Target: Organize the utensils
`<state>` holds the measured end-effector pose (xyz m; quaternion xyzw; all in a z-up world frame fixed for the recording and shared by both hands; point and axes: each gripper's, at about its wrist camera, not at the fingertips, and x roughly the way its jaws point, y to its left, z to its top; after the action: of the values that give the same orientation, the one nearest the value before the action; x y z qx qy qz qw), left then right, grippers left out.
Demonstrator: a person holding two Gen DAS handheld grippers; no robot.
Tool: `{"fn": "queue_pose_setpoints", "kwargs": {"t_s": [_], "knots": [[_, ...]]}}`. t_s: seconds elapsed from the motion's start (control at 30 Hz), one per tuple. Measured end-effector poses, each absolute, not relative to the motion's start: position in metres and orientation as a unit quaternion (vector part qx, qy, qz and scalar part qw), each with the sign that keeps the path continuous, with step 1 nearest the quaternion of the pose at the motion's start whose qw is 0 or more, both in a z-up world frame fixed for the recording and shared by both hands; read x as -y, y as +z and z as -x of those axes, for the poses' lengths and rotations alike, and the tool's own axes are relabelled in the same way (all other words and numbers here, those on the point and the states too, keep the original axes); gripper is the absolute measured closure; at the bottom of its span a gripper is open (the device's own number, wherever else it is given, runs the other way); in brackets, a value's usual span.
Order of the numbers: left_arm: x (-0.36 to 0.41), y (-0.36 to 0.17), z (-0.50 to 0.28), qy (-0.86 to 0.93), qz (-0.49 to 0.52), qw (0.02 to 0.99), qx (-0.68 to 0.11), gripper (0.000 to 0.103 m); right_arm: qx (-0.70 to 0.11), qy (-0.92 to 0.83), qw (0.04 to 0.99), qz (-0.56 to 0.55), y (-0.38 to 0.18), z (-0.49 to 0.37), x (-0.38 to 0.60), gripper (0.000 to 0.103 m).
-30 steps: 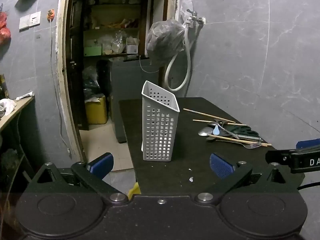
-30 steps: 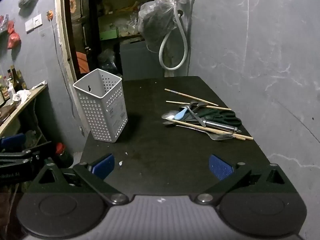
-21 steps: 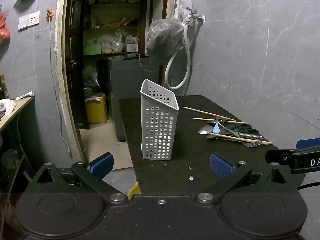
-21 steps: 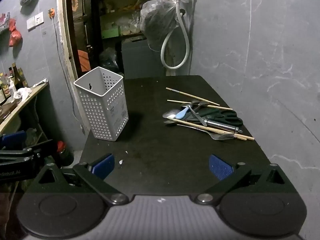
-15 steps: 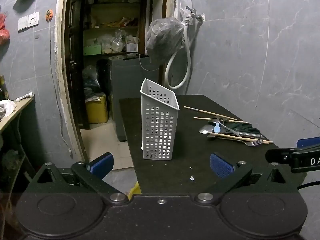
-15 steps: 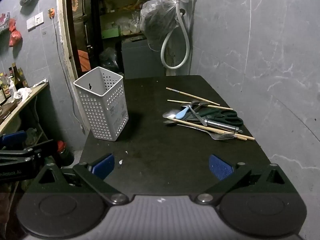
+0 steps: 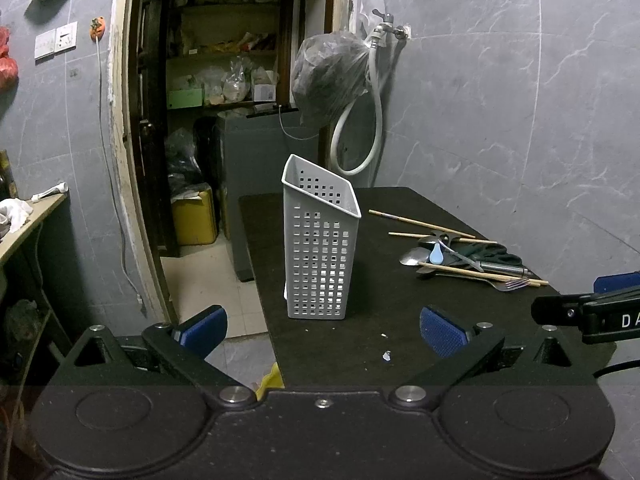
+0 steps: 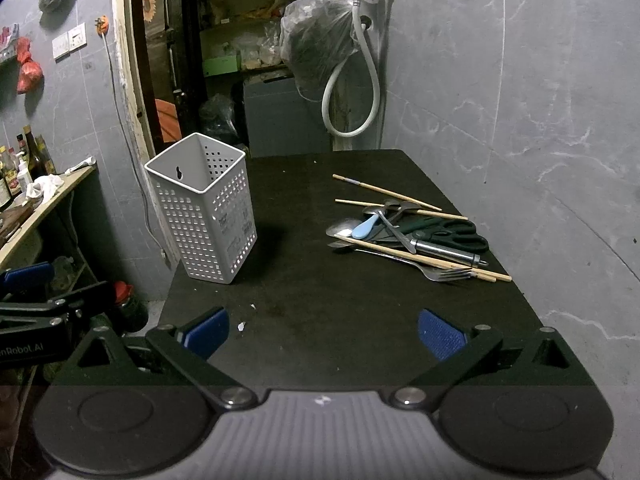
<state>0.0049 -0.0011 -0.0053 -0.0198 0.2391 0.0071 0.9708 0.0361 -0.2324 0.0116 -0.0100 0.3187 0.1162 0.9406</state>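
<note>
Utensils (image 8: 404,232) lie in a loose heap at the right of the right wrist view, on a black desk (image 8: 340,300): chopsticks, spoons, a fork, dark-handled scissors and a pale blue spoon. To their left, well apart, stands an empty white perforated holder (image 8: 204,216), upright near the desk's left edge.

Almost nothing has changed over the last second. We see both views drift only slightly; the heap and the holder sit where they were, and neither claw has closed or advanced.

Our right claw (image 8: 322,330) is spread wide and empty at the bottom centre of its frame, over the desk's near edge. Our left claw (image 7: 322,326) is likewise released and empty, low in its own frame, facing the holder (image 7: 320,248).

We judge the sorting has not begun: nothing is in the holder, and a first reach toward the heap seems next.
</note>
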Motion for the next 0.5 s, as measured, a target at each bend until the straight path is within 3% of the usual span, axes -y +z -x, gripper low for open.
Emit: {"fn": "queue_pose_setpoints", "kwargs": {"t_s": [0.5], "knots": [[-0.004,-0.014,-0.014,0.003,0.023,0.970,-0.242,0.001,-0.322,0.113,0.940,0.014,0.010,-0.048,0.237,0.000]]}}
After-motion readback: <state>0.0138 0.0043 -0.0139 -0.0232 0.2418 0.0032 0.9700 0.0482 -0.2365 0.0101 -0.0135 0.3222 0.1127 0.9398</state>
